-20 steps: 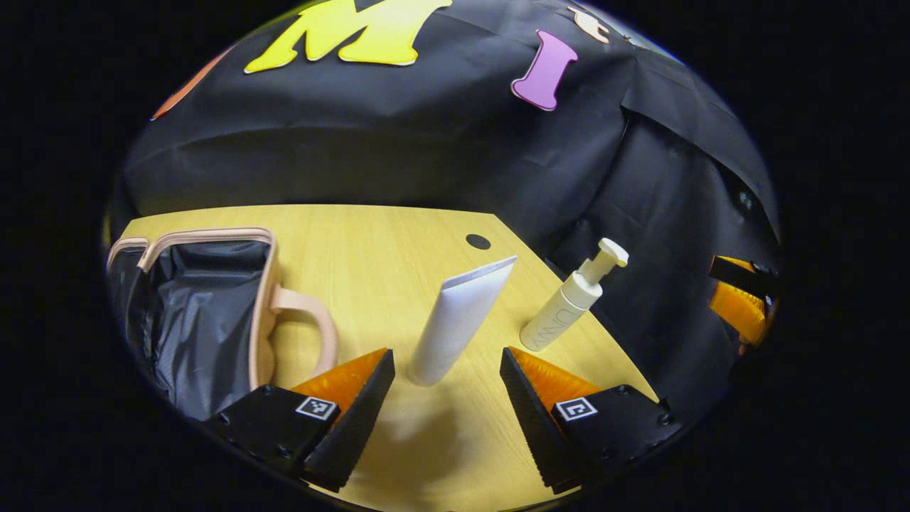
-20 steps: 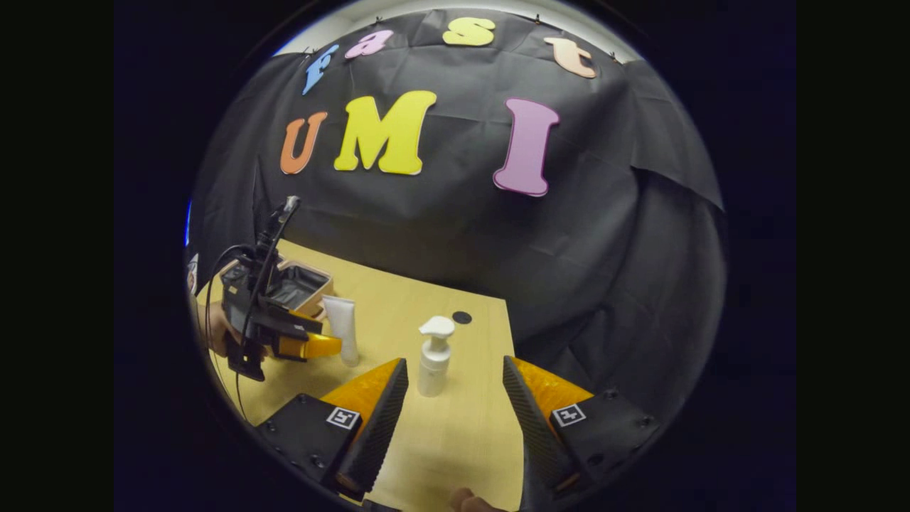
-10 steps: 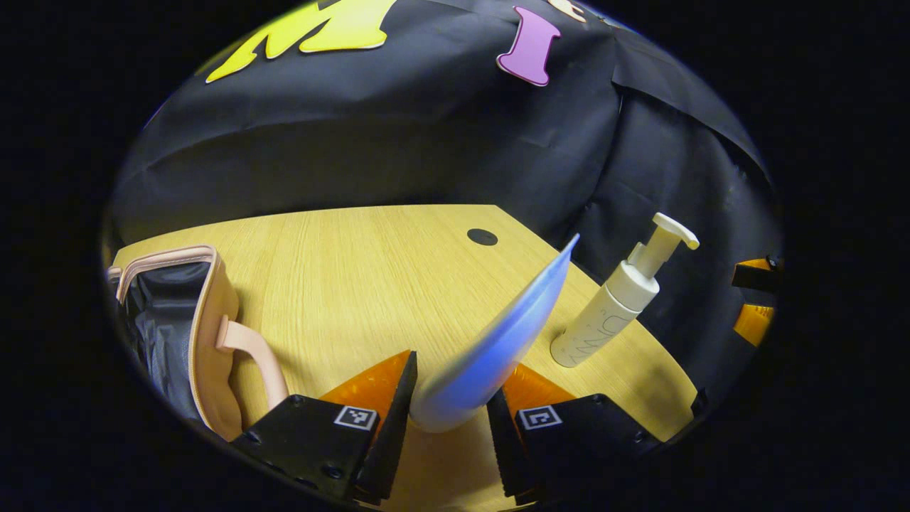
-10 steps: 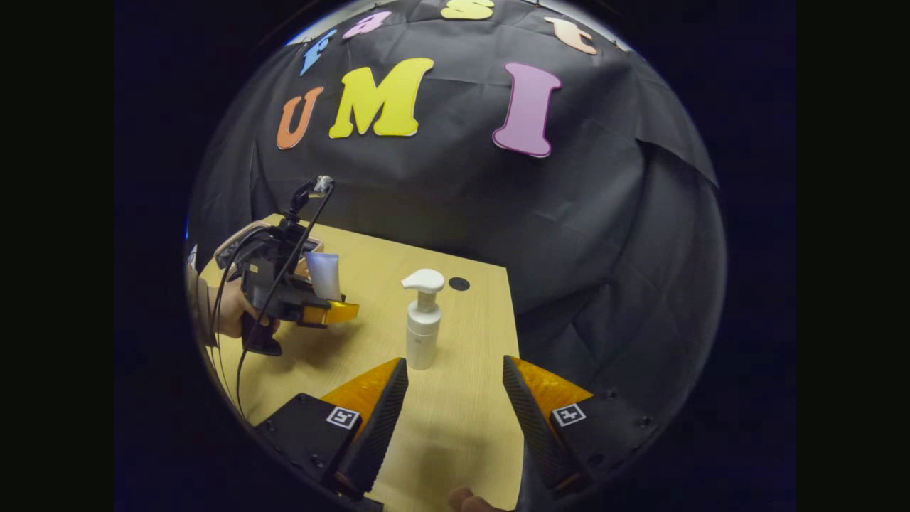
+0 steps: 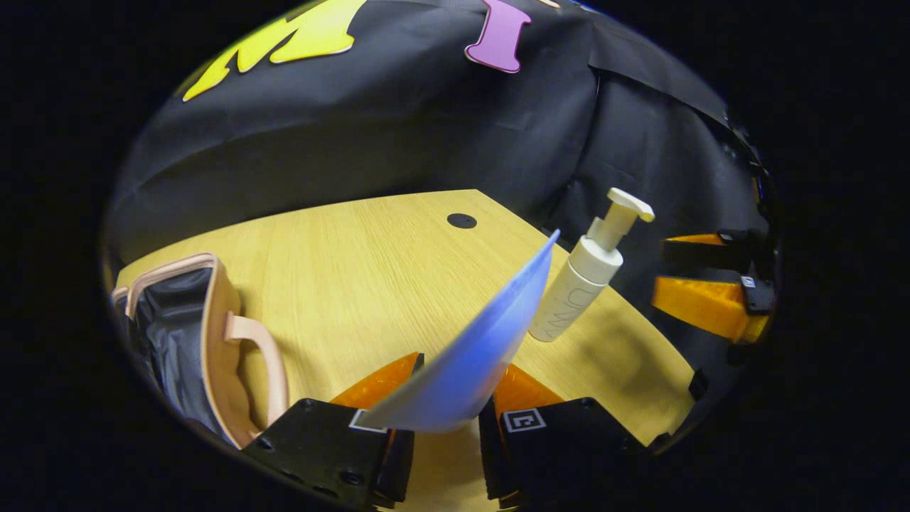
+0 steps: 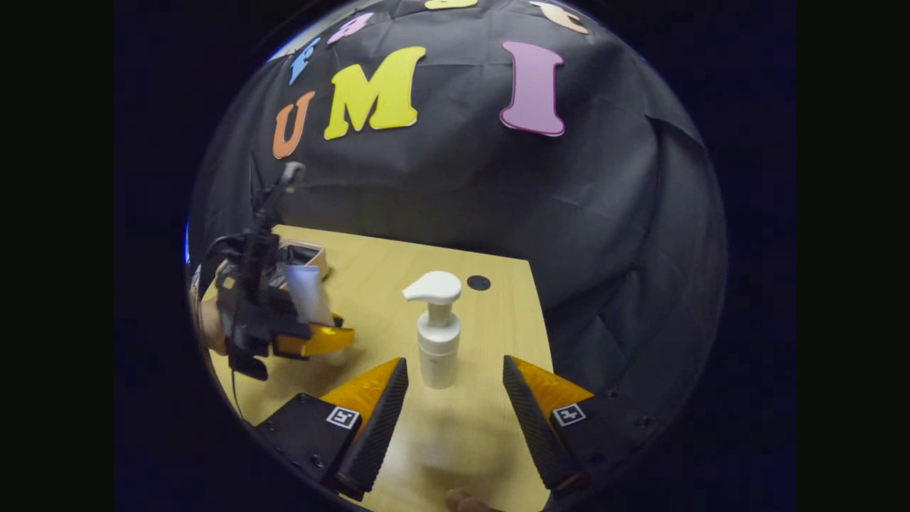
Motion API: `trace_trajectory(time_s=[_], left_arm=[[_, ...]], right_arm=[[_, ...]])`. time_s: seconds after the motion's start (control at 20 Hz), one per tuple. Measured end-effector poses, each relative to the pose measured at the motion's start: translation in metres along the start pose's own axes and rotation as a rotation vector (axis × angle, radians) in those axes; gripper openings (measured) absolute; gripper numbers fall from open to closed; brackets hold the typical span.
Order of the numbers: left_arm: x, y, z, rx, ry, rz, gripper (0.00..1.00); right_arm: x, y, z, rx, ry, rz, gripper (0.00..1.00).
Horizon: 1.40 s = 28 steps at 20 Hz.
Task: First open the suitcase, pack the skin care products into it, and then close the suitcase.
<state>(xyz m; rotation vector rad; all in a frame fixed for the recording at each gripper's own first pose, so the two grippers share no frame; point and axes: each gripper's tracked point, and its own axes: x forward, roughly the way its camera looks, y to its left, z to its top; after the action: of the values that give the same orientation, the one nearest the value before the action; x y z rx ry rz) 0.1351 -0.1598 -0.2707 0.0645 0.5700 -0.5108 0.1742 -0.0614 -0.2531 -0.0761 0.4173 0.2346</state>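
Note:
My left gripper (image 5: 446, 419) is shut on a white tube (image 5: 483, 341), which leans up and to the right, lifted off the table. In the right gripper view the same left gripper (image 6: 313, 340) holds the tube (image 6: 306, 293) at the left. A white pump bottle (image 5: 577, 288) stands upright on the table, just right of the tube. My right gripper (image 6: 449, 409) is open, with the pump bottle (image 6: 438, 334) standing just beyond its fingertips. The pink suitcase (image 5: 192, 334) lies open at the left, its dark lining and handle showing.
The wooden table (image 5: 355, 270) has a small black hole (image 5: 461, 220) near its far edge. My right gripper's orange fingers (image 5: 704, 302) show at the right of the left gripper view. A hand (image 6: 210, 327) holds the left gripper. Black cloth hangs behind.
My left gripper closed on the tube and lifted it off the table, tilting it. My right gripper moved closer to the pump bottle and stayed open.

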Motion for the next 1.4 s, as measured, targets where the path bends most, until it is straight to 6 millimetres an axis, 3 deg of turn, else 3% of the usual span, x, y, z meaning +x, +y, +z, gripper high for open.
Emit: trace_trajectory(time_s=[0.05,0.25,0.4,0.55,0.8,0.95,1.05,1.3,1.4], left_arm=[[-0.009,0.008,0.002,-0.021,-0.016,0.054,0.34],[-0.059,-0.008,-0.007,-0.119,-0.006,0.040,0.34],[-0.109,0.000,-0.015,-0.080,-0.006,0.100,0.34],[-0.159,0.016,-0.032,-0.103,0.028,0.218,0.33],[-0.228,0.038,-0.063,-0.148,0.060,0.310,0.34],[-0.258,0.061,-0.072,-0.198,0.056,0.362,0.34],[-0.265,0.079,-0.071,-0.215,0.052,0.366,0.34],[-0.269,0.147,-0.056,-0.190,0.031,0.405,0.34],[-0.254,0.176,-0.042,-0.179,0.016,0.405,0.34]], right_arm=[[0.013,0.000,-0.003,0.000,0.018,-0.006,0.80],[0.051,0.020,-0.009,0.052,0.037,0.055,0.80],[0.073,0.026,-0.016,0.053,0.051,0.064,0.80],[0.082,0.029,-0.017,0.074,0.058,0.062,0.79],[0.089,0.028,-0.024,0.075,0.071,0.018,0.54],[0.082,0.034,-0.022,0.094,0.088,-0.013,0.50],[0.070,0.047,-0.022,0.113,0.094,-0.007,0.49],[0.004,0.099,-0.009,0.071,0.060,0.015,0.49],[-0.027,0.126,-0.003,0.057,0.045,0.035,0.49]])
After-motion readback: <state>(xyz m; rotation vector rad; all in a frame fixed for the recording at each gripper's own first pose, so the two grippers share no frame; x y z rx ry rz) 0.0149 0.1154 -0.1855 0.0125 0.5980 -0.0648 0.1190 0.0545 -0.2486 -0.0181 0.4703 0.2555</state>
